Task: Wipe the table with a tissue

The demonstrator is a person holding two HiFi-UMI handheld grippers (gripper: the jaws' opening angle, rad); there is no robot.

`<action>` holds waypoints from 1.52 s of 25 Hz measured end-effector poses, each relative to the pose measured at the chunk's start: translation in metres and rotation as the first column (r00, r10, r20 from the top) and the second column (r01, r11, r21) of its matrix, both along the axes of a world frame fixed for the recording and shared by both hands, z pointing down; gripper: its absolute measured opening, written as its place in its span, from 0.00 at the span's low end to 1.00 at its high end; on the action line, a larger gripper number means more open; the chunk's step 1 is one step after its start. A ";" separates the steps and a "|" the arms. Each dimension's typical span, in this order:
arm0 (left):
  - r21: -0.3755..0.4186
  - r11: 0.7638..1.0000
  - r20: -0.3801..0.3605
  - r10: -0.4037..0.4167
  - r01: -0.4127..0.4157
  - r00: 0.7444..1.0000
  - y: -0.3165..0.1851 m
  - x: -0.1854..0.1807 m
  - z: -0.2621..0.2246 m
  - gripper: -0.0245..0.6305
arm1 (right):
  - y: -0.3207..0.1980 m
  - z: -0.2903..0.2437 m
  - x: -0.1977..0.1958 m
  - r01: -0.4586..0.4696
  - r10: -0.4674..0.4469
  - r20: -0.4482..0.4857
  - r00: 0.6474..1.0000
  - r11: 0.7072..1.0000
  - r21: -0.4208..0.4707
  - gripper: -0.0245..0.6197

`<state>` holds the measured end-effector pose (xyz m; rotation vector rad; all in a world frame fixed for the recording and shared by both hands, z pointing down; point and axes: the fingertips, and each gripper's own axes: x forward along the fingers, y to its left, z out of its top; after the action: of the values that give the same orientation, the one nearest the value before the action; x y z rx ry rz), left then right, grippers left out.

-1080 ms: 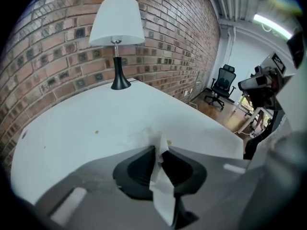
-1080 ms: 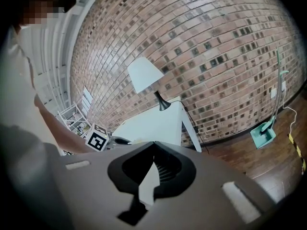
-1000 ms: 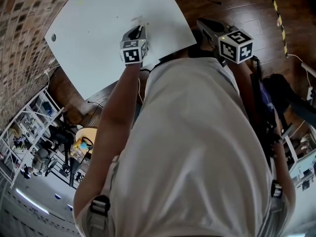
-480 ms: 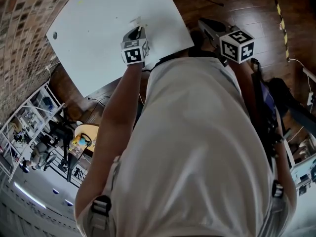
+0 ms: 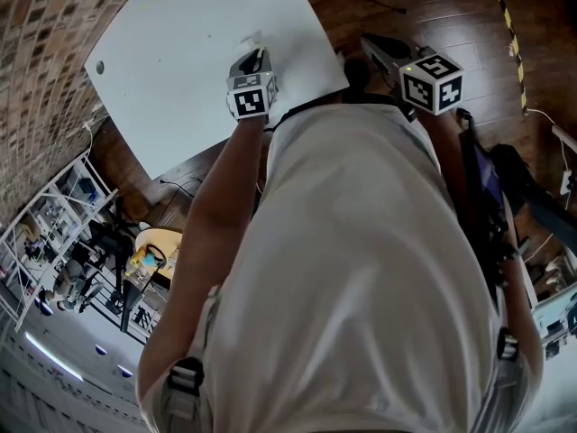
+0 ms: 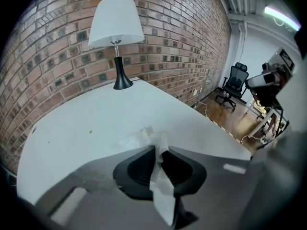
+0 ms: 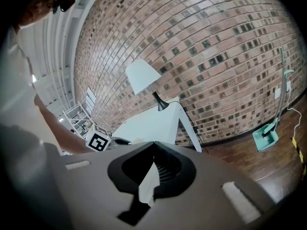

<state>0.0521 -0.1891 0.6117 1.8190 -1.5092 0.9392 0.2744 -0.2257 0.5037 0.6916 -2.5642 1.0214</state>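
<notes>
The white table point(image 5: 180, 43) fills the upper left of the head view. My left gripper point(image 5: 255, 52) reaches over its near right part, shut on a crumpled white tissue point(image 5: 251, 38) that touches the tabletop. In the left gripper view the tissue point(image 6: 144, 137) bunches in front of the closed jaws of the left gripper point(image 6: 157, 147), and a strip of it trails back between them. My right gripper point(image 5: 371, 43) hangs off the table's right edge, over the wooden floor. In the right gripper view the right gripper point(image 7: 154, 145) is shut on a white scrap of tissue point(image 7: 148, 182).
A lamp point(image 6: 116, 32) with a white shade stands at the table's far end against the brick wall point(image 6: 57, 47). An office chair point(image 6: 233, 83) is off to the right. A teal dustpan point(image 7: 265, 139) leans by the wall. Metal shelves point(image 5: 54, 215) stand on the left.
My left gripper has shifted slightly rightward and toward me over the table, with the tissue still in it. The right gripper has barely moved.
</notes>
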 end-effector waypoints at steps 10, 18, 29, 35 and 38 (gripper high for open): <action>0.005 0.999 -0.045 0.045 -0.045 0.998 -0.001 0.041 -0.004 0.11 | -0.003 -0.001 0.005 0.002 -0.002 0.002 1.000 1.000 0.004 0.05; -0.030 0.996 -0.210 0.074 -0.082 0.975 -0.001 0.082 0.000 0.11 | -0.006 -0.002 0.002 0.018 -0.018 0.009 1.000 1.000 0.014 0.05; 0.069 0.938 -0.475 0.331 -0.340 0.816 0.019 0.162 -0.044 0.11 | -0.028 -0.009 0.007 -0.035 0.035 0.037 0.999 0.999 0.013 0.05; 0.121 0.983 -0.427 0.178 -0.139 0.887 0.027 0.097 -0.067 0.11 | -0.027 -0.015 -0.023 0.046 -0.048 0.056 0.997 0.998 0.041 0.05; 0.133 0.991 -0.405 0.048 0.007 0.913 0.034 0.056 -0.072 0.11 | -0.024 -0.015 -0.034 0.086 -0.089 0.061 0.994 0.995 0.049 0.05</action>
<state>0.1078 -0.1546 0.5396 1.9767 -1.3123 0.4330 0.2408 -0.2494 0.4888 0.5616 -2.6542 0.9739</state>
